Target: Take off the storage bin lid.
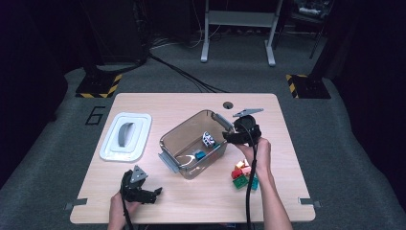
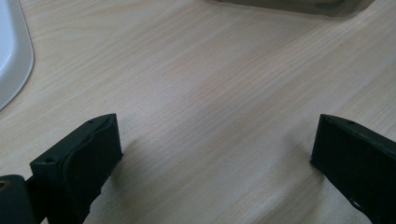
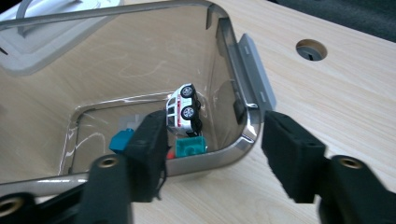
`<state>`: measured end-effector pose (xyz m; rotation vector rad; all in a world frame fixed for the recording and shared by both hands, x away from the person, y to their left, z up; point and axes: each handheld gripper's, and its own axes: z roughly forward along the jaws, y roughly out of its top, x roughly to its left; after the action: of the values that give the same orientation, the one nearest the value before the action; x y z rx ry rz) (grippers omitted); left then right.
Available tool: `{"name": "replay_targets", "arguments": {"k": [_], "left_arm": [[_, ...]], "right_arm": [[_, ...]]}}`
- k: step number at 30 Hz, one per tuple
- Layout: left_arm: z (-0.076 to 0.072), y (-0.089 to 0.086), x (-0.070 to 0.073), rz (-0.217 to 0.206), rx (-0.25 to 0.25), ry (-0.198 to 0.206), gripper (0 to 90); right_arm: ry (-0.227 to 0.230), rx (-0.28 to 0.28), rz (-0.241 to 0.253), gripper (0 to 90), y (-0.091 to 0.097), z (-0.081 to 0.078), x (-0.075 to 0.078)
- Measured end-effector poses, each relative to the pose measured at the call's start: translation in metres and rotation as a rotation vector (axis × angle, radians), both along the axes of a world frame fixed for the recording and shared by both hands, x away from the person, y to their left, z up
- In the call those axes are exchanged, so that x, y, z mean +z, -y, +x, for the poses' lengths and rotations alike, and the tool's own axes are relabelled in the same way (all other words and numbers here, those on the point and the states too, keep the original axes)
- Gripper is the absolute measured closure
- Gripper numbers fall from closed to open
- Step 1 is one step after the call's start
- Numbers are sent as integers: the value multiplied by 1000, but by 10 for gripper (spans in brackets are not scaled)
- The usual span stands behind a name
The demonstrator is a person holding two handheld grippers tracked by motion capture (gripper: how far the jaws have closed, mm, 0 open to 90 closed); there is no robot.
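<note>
A smoky clear bin (image 1: 184,125) stands open in the middle of the wooden table. Inside it a white toy car (image 3: 183,108) lies on its side, with a teal block (image 3: 191,146) and a blue block (image 3: 120,140) beside it. My right gripper (image 3: 215,140) hovers at the bin's near right corner, jaws open, one over the inside and one outside the rim (image 3: 243,140), nothing pressed between them. A small pile of red, orange and green bricks (image 1: 244,175) lies under my right wrist. My left gripper (image 1: 155,195) rests low at the table's front left, open over bare wood (image 2: 217,149).
The bin's white lid (image 1: 125,136) with a grey handle lies flat at the table's left. A round cable hole (image 1: 228,104) sits near the far edge. Grey latch tabs stick out from the bin's ends (image 1: 168,162). Beyond the table is dark carpet.
</note>
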<state>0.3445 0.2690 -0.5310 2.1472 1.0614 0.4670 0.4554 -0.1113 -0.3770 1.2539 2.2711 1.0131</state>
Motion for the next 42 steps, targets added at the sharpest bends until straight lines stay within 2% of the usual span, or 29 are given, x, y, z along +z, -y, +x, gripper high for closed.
{"name": "replay_targets", "arguments": {"k": [5, 9, 17, 20, 21, 23, 26, 28, 31, 37, 42], "left_arm": [[0, 0, 0, -4, 1, -2, 15], [0, 0, 0, 2, -1, 1, 15], [0, 0, 0, -3, -2, -4, 15], [0, 1, 0, -9, 1, -8, 15], [0, 0, 0, 3, -6, -5, 15], [-1, 0, 0, -5, 1, -9, 15], [-1, 1, 0, -4, 0, -8, 15], [-1, 1, 0, -5, 5, -3, 15], [-1, 0, 0, -4, 0, -10, 15], [0, 0, 0, -2, 0, -9, 15], [-1, 0, 0, -5, 1, -10, 14]], "right_arm": [[19, -15, 31, 234, 14, -12, 3], [35, -22, 28, 174, 27, -24, 1], [14, -52, 16, 69, 52, -47, -19], [-8, -77, 8, 54, 59, -56, -30], [-21, -95, 7, 50, 60, -59, -34], [-24, -102, -13, 52, 64, -66, -43], [-45, -149, -34, 64, 66, -77, -60], [-68, -158, -49, 64, 70, -83, -73], [-96, -193, -45, 63, 76, -91, -89], [-123, -224, -35, 47, 79, -98, -112], [-128, -246, -43, 83, 74, -100, -122]]}}
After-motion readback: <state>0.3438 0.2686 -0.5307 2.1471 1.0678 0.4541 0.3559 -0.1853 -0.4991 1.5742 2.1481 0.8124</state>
